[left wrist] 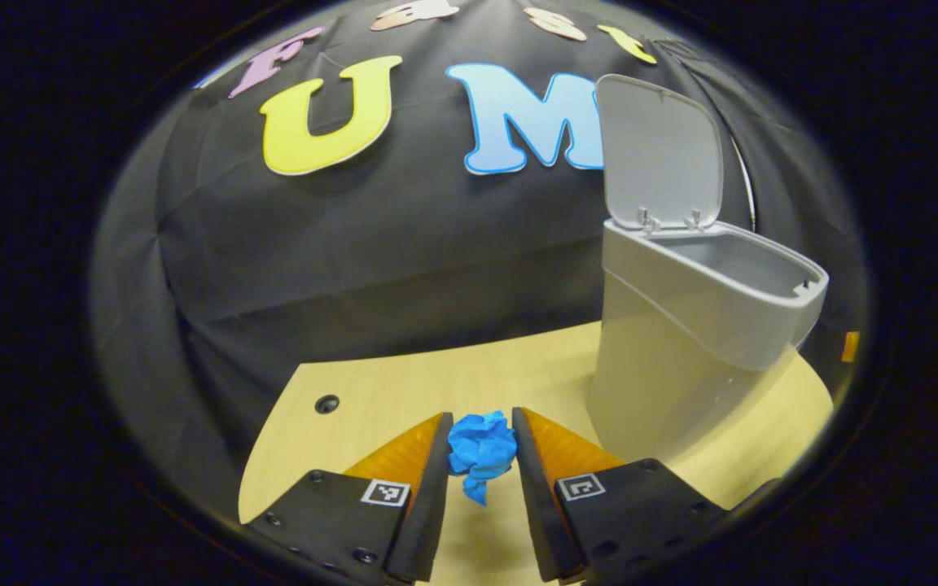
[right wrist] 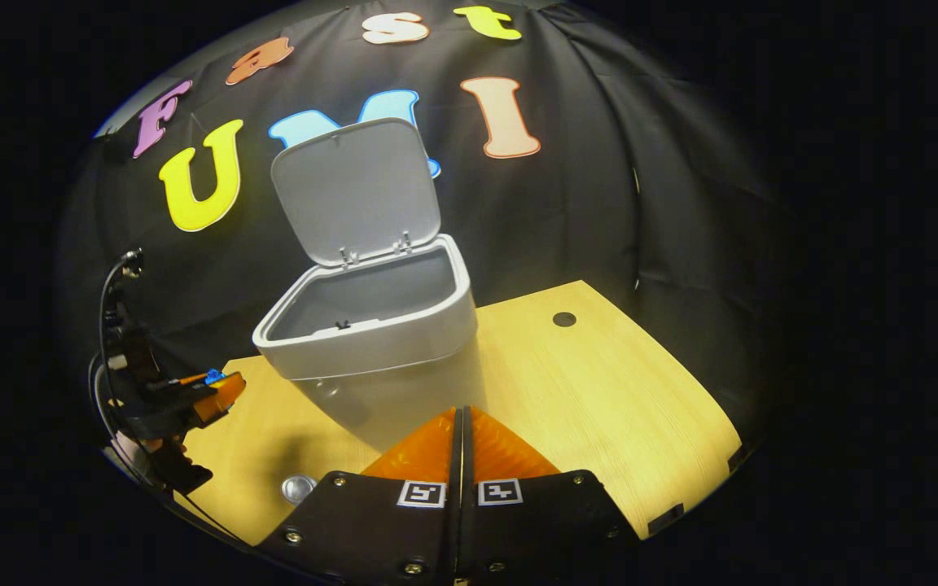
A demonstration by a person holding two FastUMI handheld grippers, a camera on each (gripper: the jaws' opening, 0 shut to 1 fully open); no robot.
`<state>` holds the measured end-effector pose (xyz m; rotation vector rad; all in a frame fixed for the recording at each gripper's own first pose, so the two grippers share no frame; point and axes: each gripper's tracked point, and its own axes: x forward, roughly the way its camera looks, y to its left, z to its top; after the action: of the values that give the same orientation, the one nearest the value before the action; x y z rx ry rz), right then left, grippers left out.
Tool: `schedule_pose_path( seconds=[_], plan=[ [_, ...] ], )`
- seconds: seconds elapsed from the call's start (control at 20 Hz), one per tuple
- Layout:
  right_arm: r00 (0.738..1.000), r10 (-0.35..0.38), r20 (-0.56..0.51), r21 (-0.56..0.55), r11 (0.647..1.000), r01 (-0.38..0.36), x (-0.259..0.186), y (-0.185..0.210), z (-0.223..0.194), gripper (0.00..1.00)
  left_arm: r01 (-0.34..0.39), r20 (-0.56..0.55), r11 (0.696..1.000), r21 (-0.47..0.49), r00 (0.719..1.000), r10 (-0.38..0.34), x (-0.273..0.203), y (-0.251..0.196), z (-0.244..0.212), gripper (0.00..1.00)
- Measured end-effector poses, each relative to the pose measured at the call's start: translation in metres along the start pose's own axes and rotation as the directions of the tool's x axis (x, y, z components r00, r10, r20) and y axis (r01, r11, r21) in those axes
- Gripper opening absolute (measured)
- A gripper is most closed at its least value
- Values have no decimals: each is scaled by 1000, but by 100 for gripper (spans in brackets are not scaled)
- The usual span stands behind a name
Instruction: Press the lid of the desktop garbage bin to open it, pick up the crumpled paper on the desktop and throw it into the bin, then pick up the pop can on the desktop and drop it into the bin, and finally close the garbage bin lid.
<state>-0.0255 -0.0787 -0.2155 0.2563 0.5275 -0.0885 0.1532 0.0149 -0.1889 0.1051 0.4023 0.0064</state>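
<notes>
The bin (right wrist: 371,350) is standing mid-frame on the desk (right wrist: 615,407), lid (right wrist: 355,191) raised. The left gripper (left wrist: 481,452) is grasping the paper (left wrist: 481,448) at bottom centre. The right gripper (right wrist: 461,439) is clenched, holding nothing. The can (right wrist: 298,488) is sitting lower left.

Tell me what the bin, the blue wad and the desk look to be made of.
Bin: likely moulded plastic, matte grey, with smooth rounded edges and a thin hinged lid standing open.
Blue wad: crumpled paper by its sharp creases and folds, held between the left claw's fingers.
Desk: pale wood-grain surface with fine streaks, probably laminate rather than solid wood; hard to tell.
</notes>
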Motion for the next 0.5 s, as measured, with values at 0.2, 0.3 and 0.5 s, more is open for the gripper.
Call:
schedule_pose_path(
  seconds=[0.2, 0.3, 0.5],
  plan=[
    [1000, -30, 7, 31, 999, 30, -2, -17, 1, 0, 36, 64, 999, -8, 997, -36, 2, -23, 41, 60],
    [999, -40, 6, 37, 999, 39, -2, -23, 0, 0, 53, 103, 998, -16, 993, -51, 0, -33, 64, 52],
    [999, -43, -4, 44, 998, 43, -3, -26, -5, 0, 97, 175, 995, -23, 980, -92, -6, -56, 106, 51]
  ],
)
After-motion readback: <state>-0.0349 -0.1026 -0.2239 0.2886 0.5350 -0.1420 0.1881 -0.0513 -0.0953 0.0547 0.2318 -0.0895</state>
